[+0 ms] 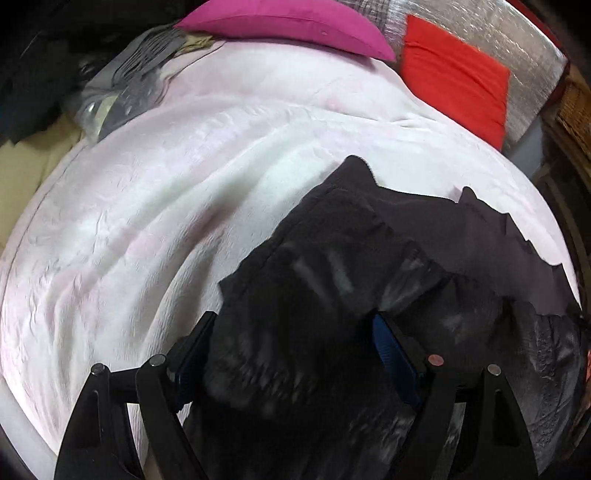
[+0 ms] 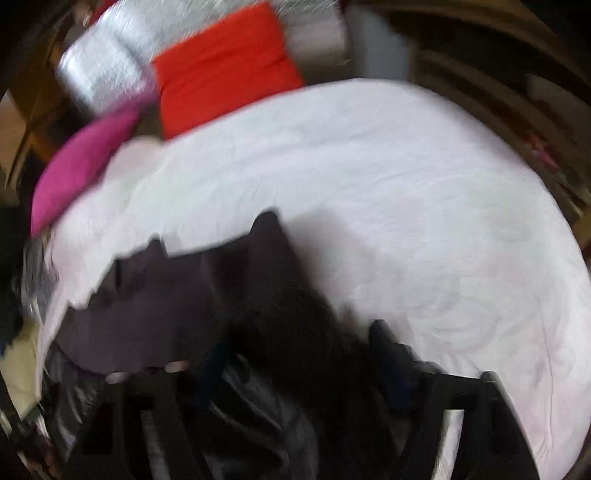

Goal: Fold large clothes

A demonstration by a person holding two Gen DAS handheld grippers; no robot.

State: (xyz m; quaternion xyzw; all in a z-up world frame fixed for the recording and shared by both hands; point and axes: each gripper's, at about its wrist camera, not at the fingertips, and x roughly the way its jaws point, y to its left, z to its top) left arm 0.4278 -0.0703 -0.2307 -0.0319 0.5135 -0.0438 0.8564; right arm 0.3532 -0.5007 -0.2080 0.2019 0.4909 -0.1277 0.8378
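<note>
Black, soft and heaped: in the left wrist view a large dark fabric garment (image 1: pixel 332 295) lies crumpled on the near part of a white, lightly textured bedspread (image 1: pixel 166 192), with a flatter greyish-purple panel of it spreading toward the far right. The left gripper (image 1: pixel 295 339) stands over the pile with its fingers spread wide, cloth bunched in the gap between them but not pinched. A magenta cushion (image 1: pixel 288 26) and a red cushion (image 1: pixel 454 77) sit at the far edge of the bed.

The right wrist view is blurred. The same garment lies at the near left of the bedspread, its purple-grey panel fanned out toward the left. The right gripper (image 2: pixel 295 354) hangs over dark folds; whether its fingers clamp the cloth or merely straddle it I cannot tell.

The garment looks limp and fairly light, with shiny patches that may be slippery. It will likely sag and slide, so a hem or corner of the flat panel seems the better place to take hold than the bulky heap.
</note>
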